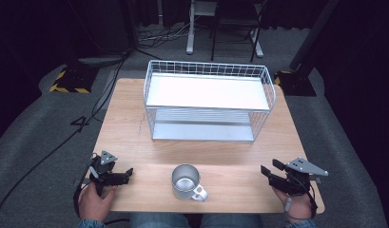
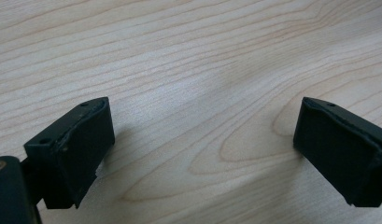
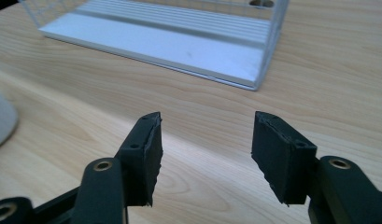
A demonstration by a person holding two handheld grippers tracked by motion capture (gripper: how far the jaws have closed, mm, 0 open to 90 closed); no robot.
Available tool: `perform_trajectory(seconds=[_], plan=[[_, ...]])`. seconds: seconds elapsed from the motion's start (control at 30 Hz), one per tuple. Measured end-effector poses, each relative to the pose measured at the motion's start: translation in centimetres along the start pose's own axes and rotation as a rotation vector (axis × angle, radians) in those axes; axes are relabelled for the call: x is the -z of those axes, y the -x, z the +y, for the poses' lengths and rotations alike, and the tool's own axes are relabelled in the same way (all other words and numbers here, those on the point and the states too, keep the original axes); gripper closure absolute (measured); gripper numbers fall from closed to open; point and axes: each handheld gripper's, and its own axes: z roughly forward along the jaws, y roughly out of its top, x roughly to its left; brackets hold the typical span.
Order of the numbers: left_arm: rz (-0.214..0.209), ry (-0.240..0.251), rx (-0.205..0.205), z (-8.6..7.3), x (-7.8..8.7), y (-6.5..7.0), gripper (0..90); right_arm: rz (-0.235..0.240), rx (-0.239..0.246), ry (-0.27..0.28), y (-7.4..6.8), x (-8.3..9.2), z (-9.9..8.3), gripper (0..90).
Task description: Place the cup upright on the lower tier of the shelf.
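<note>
Nothing had been picked up at this moment. The left hand-held gripper [image 1: 129, 174] lay low at the near left corner of the pale wooden counter [image 1: 125, 128], its jaws spread wide over bare wood grain, as the left gripper view showed. The right hand-held gripper [image 1: 268, 168] sat at the near right corner, its jaws also spread and holding nothing, pointed inward across the counter.

Between them, close to the near edge and about midway along it, stood the small shiny metal mug [image 1: 186, 181], upright, mouth open to the ceiling, its white looped handle turned toward the near right. It stood well apart from both grippers. To my eye the work stood at its opening step, the reach for the mug. The next move would seem to call for one gripper to close in on the rim or the handle.

Beyond the mug, toward the far edge, stood the white wire two-tier rack [image 1: 209, 101], with a flat upper shelf and a ribbed lower shelf [image 3: 179, 28], both bare. No object lay between mug and rack, though the wire rim round the top shelf would want clearing. Cables trailed over the grey floor at the left.
</note>
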Motion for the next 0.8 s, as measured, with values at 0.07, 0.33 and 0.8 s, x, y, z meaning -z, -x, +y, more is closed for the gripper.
perform_trajectory(seconds=[0.07, 0.33, 0.8], plan=[[0.001, 0.0, 0.0, 0.0, 0.0, 0.0, 5.6, 0.016, 0.013, 0.002, -0.6, 0.3, 0.4, 42.8], [0.0, 0.0, -0.001, 0.0, 0.0, 0.0, 5.6, 0.112, 0.055, -0.004, -3.9, 0.3, 1.4, 43.1], [0.001, 0.0, 0.0, 0.0, 0.0, 0.0, 5.6, 0.26, 0.134, -0.029, -9.7, -0.6, 1.9, 42.3]])
